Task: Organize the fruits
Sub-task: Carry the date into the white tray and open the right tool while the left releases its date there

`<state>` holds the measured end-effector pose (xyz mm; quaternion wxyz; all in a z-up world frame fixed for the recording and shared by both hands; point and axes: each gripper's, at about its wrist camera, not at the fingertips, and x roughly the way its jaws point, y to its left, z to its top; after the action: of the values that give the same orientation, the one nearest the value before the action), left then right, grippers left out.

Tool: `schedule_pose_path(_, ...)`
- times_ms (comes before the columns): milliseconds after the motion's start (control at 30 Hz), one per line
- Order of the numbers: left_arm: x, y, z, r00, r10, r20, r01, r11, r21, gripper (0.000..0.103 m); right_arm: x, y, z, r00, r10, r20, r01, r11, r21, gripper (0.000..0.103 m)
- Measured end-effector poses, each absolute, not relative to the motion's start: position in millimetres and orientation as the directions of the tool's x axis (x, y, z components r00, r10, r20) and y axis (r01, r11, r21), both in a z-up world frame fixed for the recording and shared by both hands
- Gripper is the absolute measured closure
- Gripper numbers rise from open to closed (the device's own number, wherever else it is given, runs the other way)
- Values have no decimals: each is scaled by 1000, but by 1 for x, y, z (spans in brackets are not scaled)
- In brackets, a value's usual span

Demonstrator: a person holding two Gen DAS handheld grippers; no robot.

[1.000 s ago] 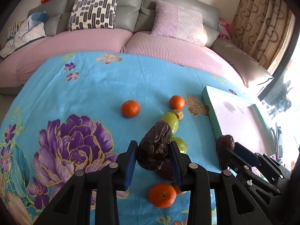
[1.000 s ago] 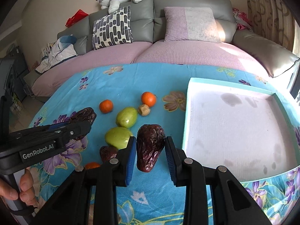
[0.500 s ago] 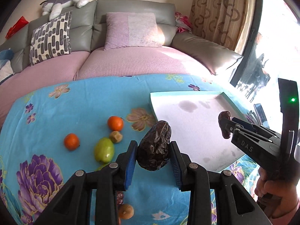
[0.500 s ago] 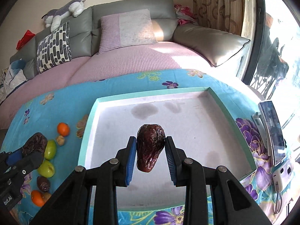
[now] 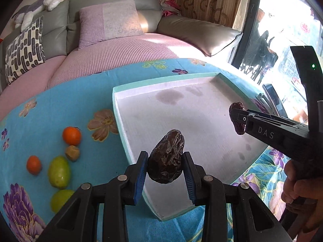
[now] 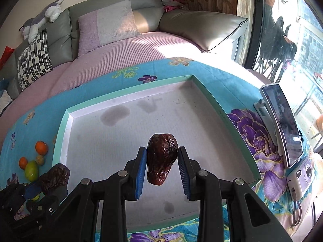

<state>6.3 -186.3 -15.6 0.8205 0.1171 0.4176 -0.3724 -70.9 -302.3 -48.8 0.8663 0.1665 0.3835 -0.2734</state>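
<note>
Dark wrinkled date (image 5: 166,159) clamped in left gripper (image 5: 164,173); reddish date (image 6: 161,158) clamped in right gripper (image 6: 162,171); both hung above white tray (image 6: 62,125).

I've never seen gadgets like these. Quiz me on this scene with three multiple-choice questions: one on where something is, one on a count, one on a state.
1. Where are the oranges?
A. in the tray
B. on the cloth left of the tray
C. on the sofa

2. How many oranges show?
A. two
B. four
C. none

3. The tray is
A. full
B. empty
C. overturned

Answers:
1 B: the oranges lie on the cloth, outside the tray.
2 A: one more sits nearby.
3 B: both dates are in the fingers, above it.
</note>
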Motion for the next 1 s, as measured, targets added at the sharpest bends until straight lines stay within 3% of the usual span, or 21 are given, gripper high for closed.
schedule_pose_path(233,2,-194,-33,350,-474,-808,713,694,-99,66,-66,-306,-71,505,-301,-809,599,797,78,70)
schedule_pose_path(700,-2,-198,-36,359,-445,-820,724,688,-57,65,-70,-310,-66,505,-324,-800,620,781,76,70)
schedule_pose_path(767,-2,-198,-35,363,-442,-820,723,689,-51,64,-71,-310,-63,515,-327,-793,619,781,80,63)
schedule_pose_path(833,-2,-196,-32,365,-444,-818,720,692,-55,59,-72,-309,-59,525,-338,-781,619,782,78,54)
schedule_pose_path(1000,-1,-189,-20,372,-454,-809,709,702,-68,47,-76,-307,-48,553,-357,-752,617,783,82,52)
